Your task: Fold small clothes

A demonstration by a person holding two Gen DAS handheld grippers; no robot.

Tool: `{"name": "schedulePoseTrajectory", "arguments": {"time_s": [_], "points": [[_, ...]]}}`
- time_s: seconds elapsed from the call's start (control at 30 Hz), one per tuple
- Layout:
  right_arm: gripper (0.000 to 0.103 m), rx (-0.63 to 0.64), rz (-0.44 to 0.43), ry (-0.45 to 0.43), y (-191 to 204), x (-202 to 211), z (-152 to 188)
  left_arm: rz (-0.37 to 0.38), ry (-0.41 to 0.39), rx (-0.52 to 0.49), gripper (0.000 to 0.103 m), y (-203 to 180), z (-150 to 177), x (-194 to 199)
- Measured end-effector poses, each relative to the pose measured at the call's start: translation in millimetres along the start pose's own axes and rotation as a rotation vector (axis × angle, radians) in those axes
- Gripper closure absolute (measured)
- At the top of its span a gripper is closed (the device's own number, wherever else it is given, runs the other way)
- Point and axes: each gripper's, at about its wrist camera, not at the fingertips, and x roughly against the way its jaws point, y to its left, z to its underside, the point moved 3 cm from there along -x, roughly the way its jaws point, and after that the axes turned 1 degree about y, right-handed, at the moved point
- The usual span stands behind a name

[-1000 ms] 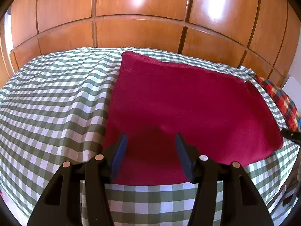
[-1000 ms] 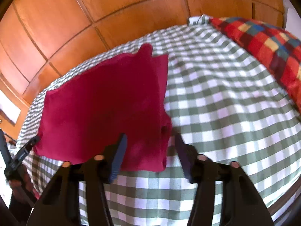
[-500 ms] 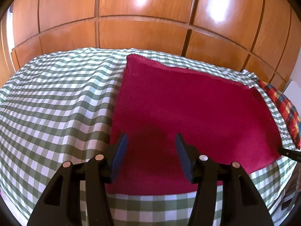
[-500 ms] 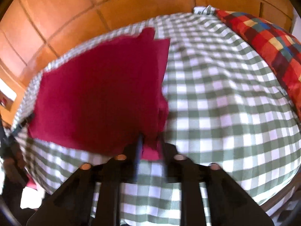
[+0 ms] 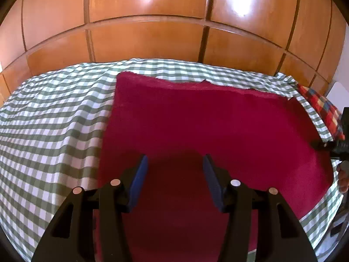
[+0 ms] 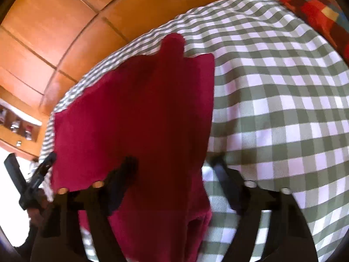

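- A crimson fleece garment (image 5: 207, 135) lay flat on a green-and-white checked bedsheet (image 5: 54, 131), filling the centre of the left wrist view and running out toward 3 o'clock, with a wooden panelled wardrobe (image 5: 152, 39) behind at 12 o'clock.
- The left gripper (image 5: 174, 174) hovered over the garment's near edge at 6 o'clock, its blue-padded jaws standing about half apart with nothing pinched between them.
- The right gripper (image 6: 174, 174), blurred, pointed down at the garment's near right corner; its jaws had just been opening, the fabric lay between them, and the pads did not appear to press on it.
- By the look of it, the fold was part done: the garment read as a tidy rectangle with two layers showing along the far edge, and at least one further fold seemed left to make.
- Only the right wrist view showed a tab of red cloth (image 6: 172, 43) poking out at 12 o'clock beyond the far edge, and bunched layers at the near corner at 6 o'clock.
- Only the left wrist view showed the full left edge lying straight on the sheet.
- A red plaid pillow (image 6: 316, 13) sat well apart at 2 o'clock in the right wrist view, at the 3 o'clock rim in the left.
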Motion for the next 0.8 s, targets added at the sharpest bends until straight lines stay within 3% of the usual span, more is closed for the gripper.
{"name": "schedulePoseTrajectory", "arguments": {"time_s": [0.13, 0.27, 0.53, 0.73, 0.8], "points": [[0.061, -0.008, -0.069, 0.017, 0.8, -2.7, 6.5, 0.033, 0.005, -0.023, 0.051, -13.5, -5.1, -4.8], [0.072, -0.018, -0.093, 0.024, 13.5, -0.7, 7.7, 0.000, 0.043, -0.065, 0.050, -25.1, -4.1, -24.6], [0.075, 0.026, -0.139, -0.033, 79.2, 27.3, -2.4, 0.019, 0.051, -0.023, 0.049, -18.5, -4.7, -30.6], [0.076, 0.082, -0.147, -0.059, 131.6, 41.4, -12.1, 0.131, 0.018, 0.109, 0.055, 4.3, -2.1, -6.5], [0.076, 0.106, -0.163, -0.061, 152.8, 42.9, -17.2, 0.136, 0.000, 0.126, 0.057, 13.1, 0.2, 3.7]]}}
